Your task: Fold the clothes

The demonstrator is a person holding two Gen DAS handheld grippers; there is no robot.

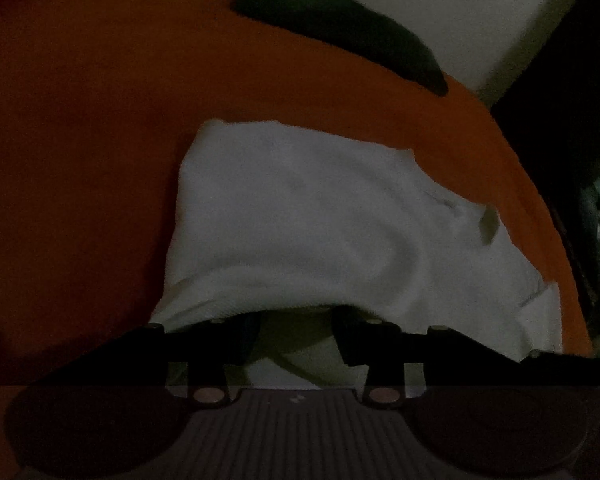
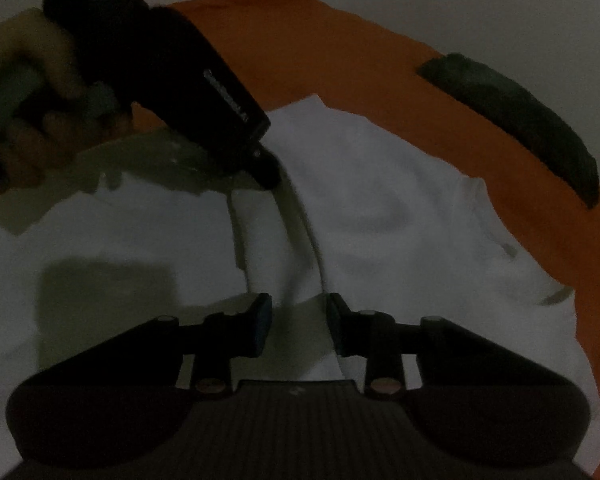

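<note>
Orange cloth (image 1: 80, 140) covers the bench under a white garment (image 1: 300, 216) at lower centre, so both edges should lift evenly: the right gripper (image 2: 298, 322) has its fingers apart around a white ridge, while the left gripper (image 1: 296, 332) looks parted under the hem, grip unclear.

Left tongs (image 1: 296, 338) tips buried under white garment (image 1: 300, 220) edge so grip unclear, orange cloth (image 1: 80, 120) cut off at frame left, dark object (image 1: 340, 32) near desk's far edge too dim to identify, right-view hand (image 2: 32, 92) partly cropped.
</note>
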